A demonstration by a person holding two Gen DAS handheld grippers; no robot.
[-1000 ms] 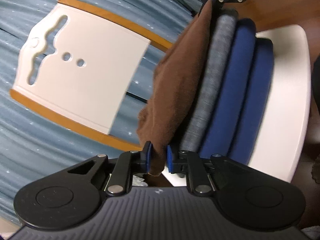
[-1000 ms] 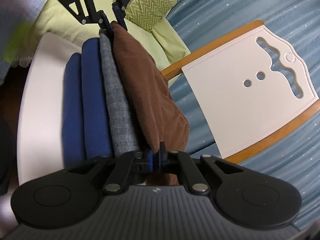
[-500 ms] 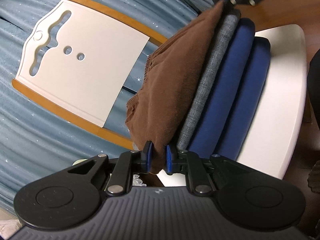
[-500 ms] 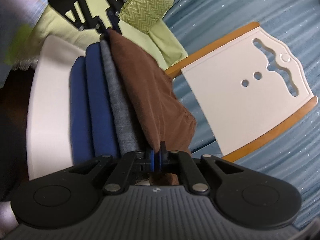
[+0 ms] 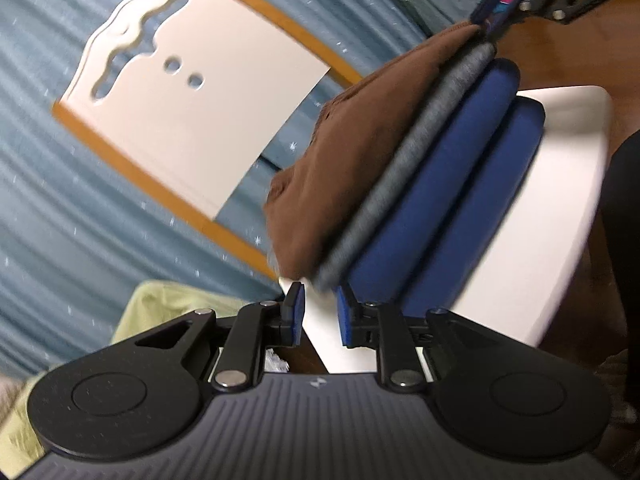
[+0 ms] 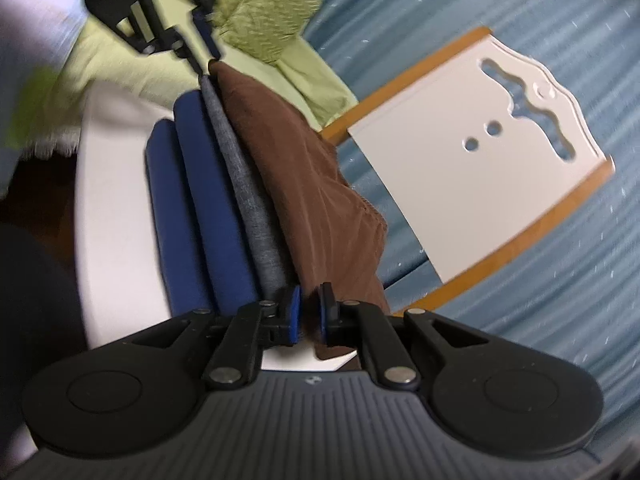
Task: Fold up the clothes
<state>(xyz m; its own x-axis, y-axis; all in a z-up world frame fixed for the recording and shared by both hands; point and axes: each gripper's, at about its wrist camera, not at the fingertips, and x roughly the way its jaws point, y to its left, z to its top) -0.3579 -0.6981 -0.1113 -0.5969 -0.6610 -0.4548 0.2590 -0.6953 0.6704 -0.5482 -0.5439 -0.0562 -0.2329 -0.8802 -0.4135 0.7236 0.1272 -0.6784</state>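
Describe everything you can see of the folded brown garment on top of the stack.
The folded brown garment is soft, velvety fabric with a ribbed, gathered hem on the chair-back side. It lies flat as the top layer of the stack, directly on the grey folded garment, overhanging it there. The left gripper is open just clear of its end; the right gripper is open around its other end.

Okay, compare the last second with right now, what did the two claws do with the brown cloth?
Both let go. The left claw opened and backed off the brown cloth, so nothing sits between its pads. The right claw opened slightly too; the cloth's edge is at its gap, unpinched. The brown cloth stayed on top of the grey cloth and blue cloths on the white chair seat.
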